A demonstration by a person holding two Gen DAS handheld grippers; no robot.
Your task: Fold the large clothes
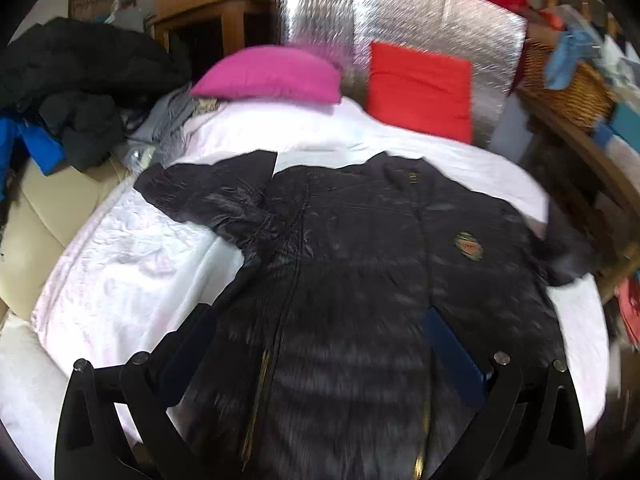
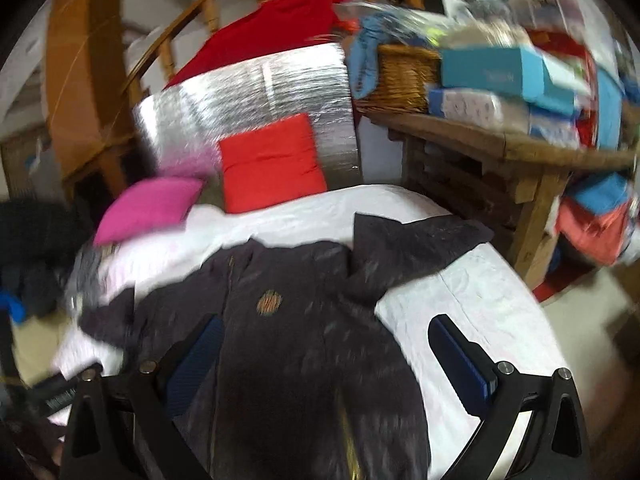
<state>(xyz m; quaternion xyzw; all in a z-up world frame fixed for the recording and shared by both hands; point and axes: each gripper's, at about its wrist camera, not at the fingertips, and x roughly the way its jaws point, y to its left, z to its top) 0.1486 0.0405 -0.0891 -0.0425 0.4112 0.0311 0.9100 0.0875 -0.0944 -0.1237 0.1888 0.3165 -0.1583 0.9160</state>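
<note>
Lying front-up and spread flat on the white bedsheet (image 1: 132, 264), the black puffer jacket (image 1: 360, 280) has both sleeves out to the sides and no fold made yet. The left gripper (image 1: 320, 340) and right gripper (image 2: 324, 344) hover above it, jaws wide apart and holding nothing. I judge the sleeves come first: pinch each near the cuff, lay it across the chest, smoothing trapped air.
</note>
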